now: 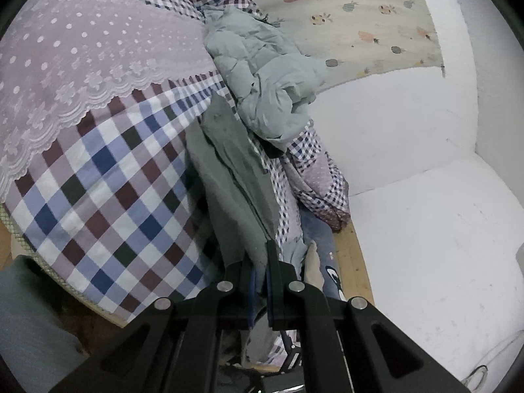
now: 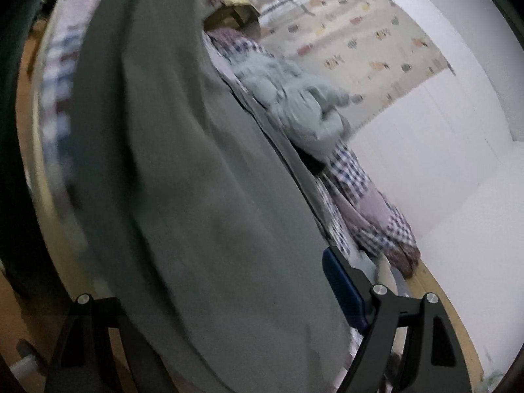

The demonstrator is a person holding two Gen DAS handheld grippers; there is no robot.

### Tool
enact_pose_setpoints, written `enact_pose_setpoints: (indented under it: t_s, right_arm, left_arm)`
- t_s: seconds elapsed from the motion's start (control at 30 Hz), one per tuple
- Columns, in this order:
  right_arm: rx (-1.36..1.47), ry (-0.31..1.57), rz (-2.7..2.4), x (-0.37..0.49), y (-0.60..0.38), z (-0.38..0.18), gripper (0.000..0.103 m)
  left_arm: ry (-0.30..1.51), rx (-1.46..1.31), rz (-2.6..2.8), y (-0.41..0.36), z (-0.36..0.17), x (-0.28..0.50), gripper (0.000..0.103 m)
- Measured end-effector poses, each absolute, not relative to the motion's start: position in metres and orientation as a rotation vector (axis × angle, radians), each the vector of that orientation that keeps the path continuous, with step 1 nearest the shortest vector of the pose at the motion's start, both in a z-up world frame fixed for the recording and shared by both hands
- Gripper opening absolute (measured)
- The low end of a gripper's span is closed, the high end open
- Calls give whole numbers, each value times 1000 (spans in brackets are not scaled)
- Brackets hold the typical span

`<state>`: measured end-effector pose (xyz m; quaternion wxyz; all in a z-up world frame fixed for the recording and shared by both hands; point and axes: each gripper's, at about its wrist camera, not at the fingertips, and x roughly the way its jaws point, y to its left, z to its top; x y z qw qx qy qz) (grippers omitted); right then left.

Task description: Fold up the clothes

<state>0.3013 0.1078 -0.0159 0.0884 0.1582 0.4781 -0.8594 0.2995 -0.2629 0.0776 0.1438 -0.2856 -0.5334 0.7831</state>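
A grey-green garment hangs stretched over the edge of the bed. My left gripper is shut on its lower edge, the cloth pinched between the blue pads. In the right wrist view the same grey-green garment drapes across most of the frame and over my right gripper. The jaws stand wide apart, only the right blue pad shows, and the left finger is hidden by cloth. A pale mint puffy jacket lies crumpled on the bed beyond, also in the right wrist view.
A checked quilt with a lilac lace panel covers the bed. A pineapple-print sheet hangs on the white wall. A wooden bed frame runs along the wall. More checked bedding is bunched by the wall.
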Motion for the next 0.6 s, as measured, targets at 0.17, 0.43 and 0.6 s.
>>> enact_pose_setpoints:
  t_s: [0.17, 0.43, 0.6]
  right_arm:
    - [550, 1482, -2616, 287, 160, -9, 84]
    - [515, 1641, -2544, 307, 206, -15, 58]
    - [481, 1742, -2464, 321, 211, -27, 51]
  left_arm:
    - [-1529, -823, 2258, -262, 82, 292, 3]
    - [-1509, -848, 2262, -261, 79, 286, 3]
    - [-1512, -862, 2262, -263, 75, 285, 3]
